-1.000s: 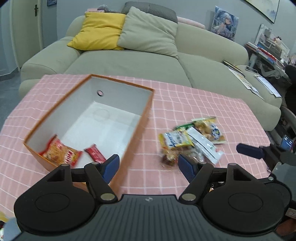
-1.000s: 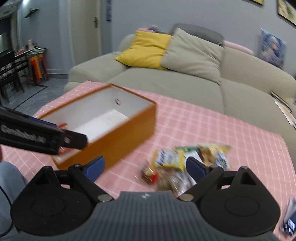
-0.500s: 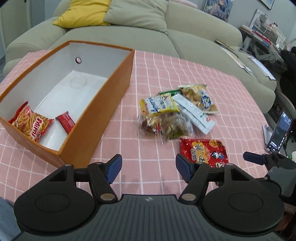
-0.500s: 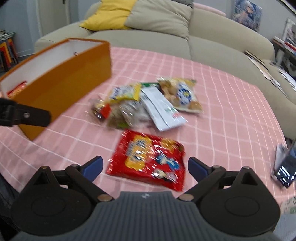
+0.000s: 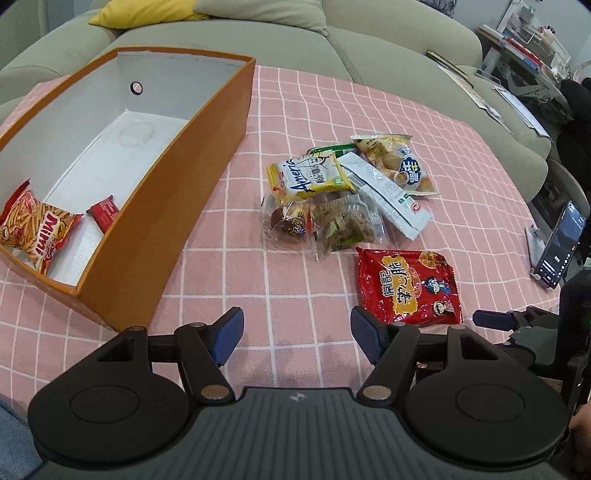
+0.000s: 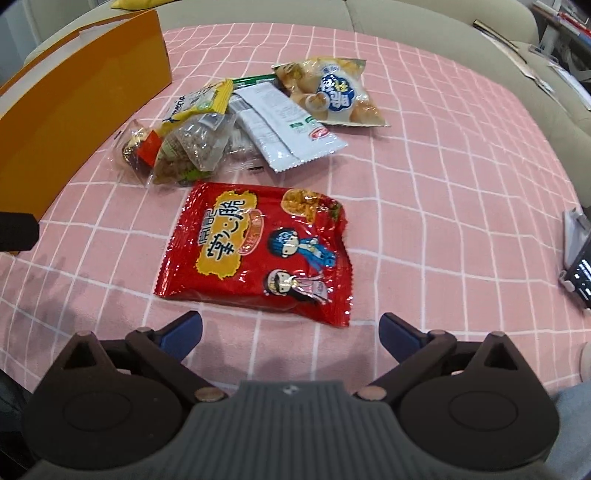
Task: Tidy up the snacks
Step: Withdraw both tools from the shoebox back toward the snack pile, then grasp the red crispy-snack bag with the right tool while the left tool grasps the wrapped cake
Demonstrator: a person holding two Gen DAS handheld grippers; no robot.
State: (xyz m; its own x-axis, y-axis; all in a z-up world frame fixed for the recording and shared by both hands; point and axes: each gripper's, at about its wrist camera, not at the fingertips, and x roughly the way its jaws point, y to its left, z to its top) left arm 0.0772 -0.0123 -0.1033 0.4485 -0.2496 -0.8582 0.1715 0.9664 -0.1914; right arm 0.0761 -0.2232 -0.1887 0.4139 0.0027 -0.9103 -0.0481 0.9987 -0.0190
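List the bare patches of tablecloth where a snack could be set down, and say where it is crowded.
Bare: the strip between the box and the snack pile; the stretch from the red bag to the phone. Crowded: the pile itself, packets overlapping.

A pink checked cloth covers the counter [image 5: 461,155]. An orange box [image 5: 177,206] sits toward its left edge. Snack packets [image 5: 343,195] lie mid-counter, and a phone [image 5: 561,245] stands at its right edge.

We read this as home living room: big beige sofa [image 5: 369,40] with yellow cushion [image 5: 144,13] behind bench under pink checked cloth [image 5: 306,96]. Cluttered desk or shelf [image 5: 528,33] at far right, possibly work corner; too distorted to tell.
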